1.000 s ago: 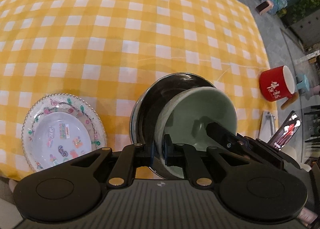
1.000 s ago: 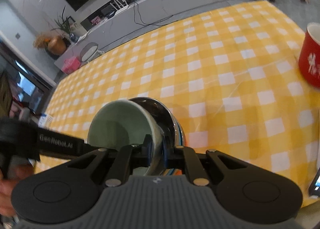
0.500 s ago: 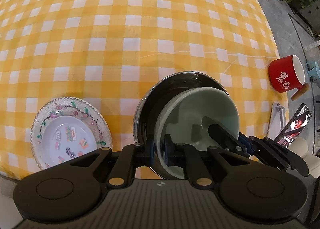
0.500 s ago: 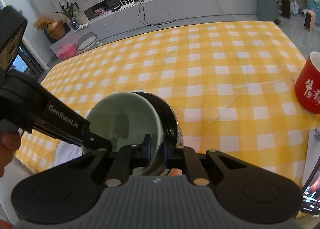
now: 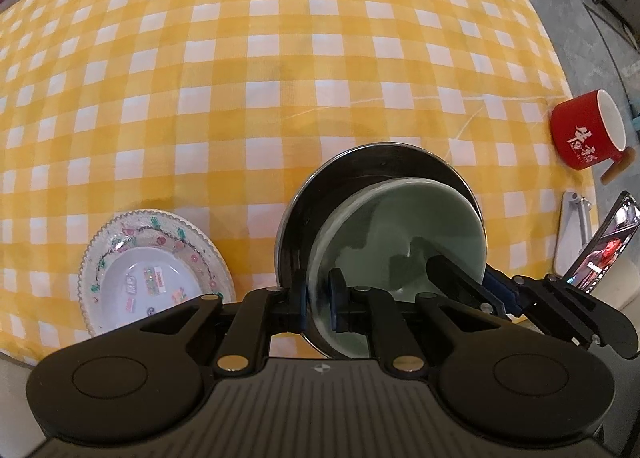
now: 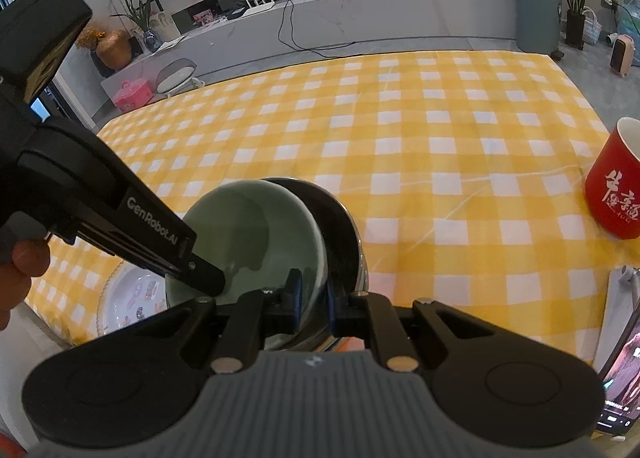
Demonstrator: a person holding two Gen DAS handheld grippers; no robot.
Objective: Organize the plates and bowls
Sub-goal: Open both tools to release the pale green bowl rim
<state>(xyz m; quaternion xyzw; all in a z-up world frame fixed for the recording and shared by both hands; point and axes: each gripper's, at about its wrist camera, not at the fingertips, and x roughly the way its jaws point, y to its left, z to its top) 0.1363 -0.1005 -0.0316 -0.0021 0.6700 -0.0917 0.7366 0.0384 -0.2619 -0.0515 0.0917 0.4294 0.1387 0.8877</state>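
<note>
Left hand-held gripper [image 5: 318, 304] and right hand-held gripper [image 6: 310, 304] both clamp the rims of pale green ceramic bowl [image 5: 400, 242] nested in shiny steel bowl [image 5: 360, 174], right of patterned scalloped plate [image 5: 152, 270] on the table [image 5: 280, 58].

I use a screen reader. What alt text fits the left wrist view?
The left gripper pinches the rims of a green bowl nested in a steel bowl above a yellow checked tablecloth. A decorated plate lies left, a red mug right.
</note>
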